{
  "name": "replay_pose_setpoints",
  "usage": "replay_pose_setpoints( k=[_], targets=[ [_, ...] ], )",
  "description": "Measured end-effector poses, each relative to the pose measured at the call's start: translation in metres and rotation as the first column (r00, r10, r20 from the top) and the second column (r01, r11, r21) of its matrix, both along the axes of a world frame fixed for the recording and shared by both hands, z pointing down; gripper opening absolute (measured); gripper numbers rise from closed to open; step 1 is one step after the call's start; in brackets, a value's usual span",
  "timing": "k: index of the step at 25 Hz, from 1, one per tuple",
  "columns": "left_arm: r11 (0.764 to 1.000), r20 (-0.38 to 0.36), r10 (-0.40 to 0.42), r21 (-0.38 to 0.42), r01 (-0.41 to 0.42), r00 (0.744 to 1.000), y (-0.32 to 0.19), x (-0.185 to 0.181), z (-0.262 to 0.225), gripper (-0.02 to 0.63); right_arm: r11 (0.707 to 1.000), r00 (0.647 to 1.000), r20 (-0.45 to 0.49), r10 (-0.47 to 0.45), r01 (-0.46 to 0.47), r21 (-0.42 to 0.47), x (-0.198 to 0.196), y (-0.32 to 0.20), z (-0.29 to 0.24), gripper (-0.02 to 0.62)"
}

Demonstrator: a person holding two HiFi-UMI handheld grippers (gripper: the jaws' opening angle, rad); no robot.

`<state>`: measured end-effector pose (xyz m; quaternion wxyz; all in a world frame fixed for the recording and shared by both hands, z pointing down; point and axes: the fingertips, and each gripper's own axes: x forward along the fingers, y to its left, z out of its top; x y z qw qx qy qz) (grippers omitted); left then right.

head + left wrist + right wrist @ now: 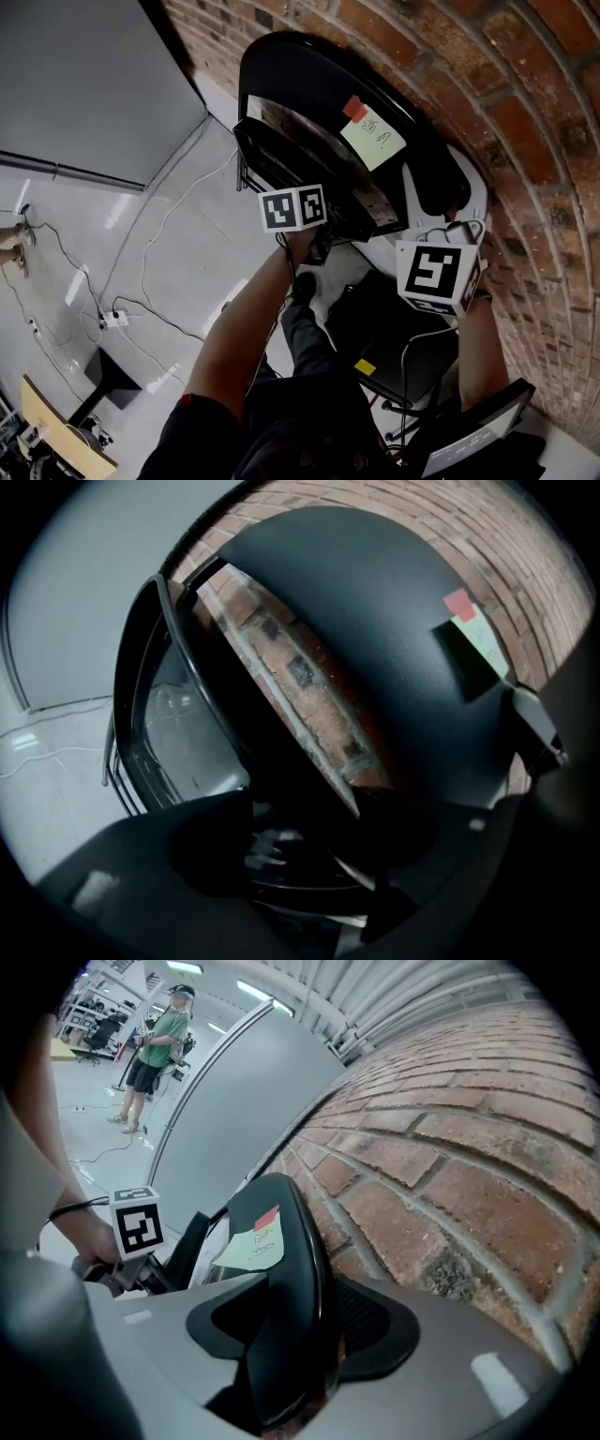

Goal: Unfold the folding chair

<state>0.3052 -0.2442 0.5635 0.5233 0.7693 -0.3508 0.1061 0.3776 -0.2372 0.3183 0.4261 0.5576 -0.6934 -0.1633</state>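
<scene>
**Folding chair, held at two points against a brick wall**

Item: one black folding chair [300,58], upper centre of the head view. It stands against the brick wall [525,122] that fills the right side of that frame.

Parts: the rounded backrest [422,159] is nearest the wall. The glossy seat [309,141] is just in front of it and tilted steeply. In the left gripper view a narrow wedge of brick shows between the two.

Markings: a pale green sticky note [372,137] with a red tab [354,109] is stuck on the backrest.

Left gripper [300,850]: lower centre of its own view, which is very dark. Its jaws stand apart around the lower rim of the seat and appear to clamp it. Its marker cube [292,208] sits at the centre of the head view.

Right gripper [300,1330]: its jaws stand apart with the edge of the backrest filling the gap, both pads against it. Its marker cube [437,277] is right of centre in the head view.

Surroundings: a pale glossy floor [141,253] lies at the left, crossed by thin cables [150,300] that run to a power strip [114,320]. A grey panel [84,84] fills the upper left. A person in a green top [155,1049] stands far off at the upper left of the right gripper view.
</scene>
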Motion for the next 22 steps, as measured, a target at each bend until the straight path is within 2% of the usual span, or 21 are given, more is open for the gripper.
replay_pose_setpoints(
  k=[9,15,22],
  targets=[
    [0.998,-0.074,0.057,0.018,-0.056,0.996,0.034,-0.032,-0.005,0.342,0.998,0.999,-0.012,0.035,-0.035,-0.052,0.002,-0.001,0.004,0.216],
    [0.999,-0.15,0.04,0.036,-0.035,0.988,0.059,-0.059,-0.004,0.322,0.994,0.998,-0.026,0.061,-0.063,-0.09,0.001,-0.001,0.01,0.217],
    [0.998,-0.204,0.044,0.062,-0.032,0.978,0.083,-0.091,-0.001,0.298,0.991,0.997,-0.036,0.07,-0.074,-0.113,0.0,0.0,0.02,0.216]
  ],
)
